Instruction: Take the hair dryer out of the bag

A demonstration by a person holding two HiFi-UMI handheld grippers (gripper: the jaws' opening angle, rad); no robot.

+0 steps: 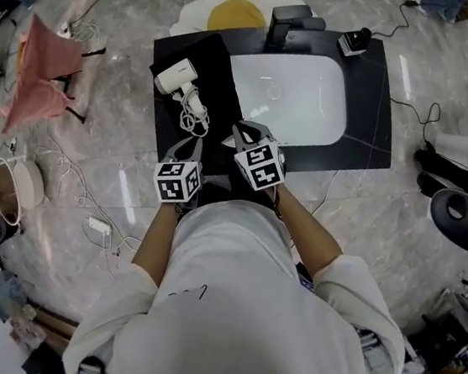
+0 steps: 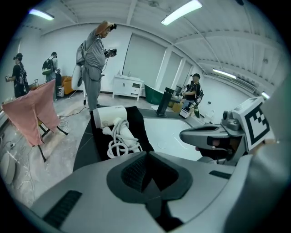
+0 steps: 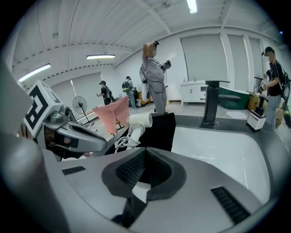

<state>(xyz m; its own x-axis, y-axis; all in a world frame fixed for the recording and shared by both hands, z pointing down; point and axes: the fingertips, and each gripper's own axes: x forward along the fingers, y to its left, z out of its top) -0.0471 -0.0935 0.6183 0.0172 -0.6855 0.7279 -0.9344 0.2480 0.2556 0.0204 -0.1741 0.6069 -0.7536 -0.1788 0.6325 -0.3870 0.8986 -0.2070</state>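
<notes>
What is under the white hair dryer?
The white hair dryer and its coiled white cord lie on a flat black fabric bag, which is spread on the black countertop. Whatever is under or inside the bag is covered.

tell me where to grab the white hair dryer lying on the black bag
The hair dryer lies flat on the bag, handle pointing toward the person, cord coiled at its end. Probably grip the handle just below the barrel, coming from above with jaws across it, clear of the coil.
</notes>
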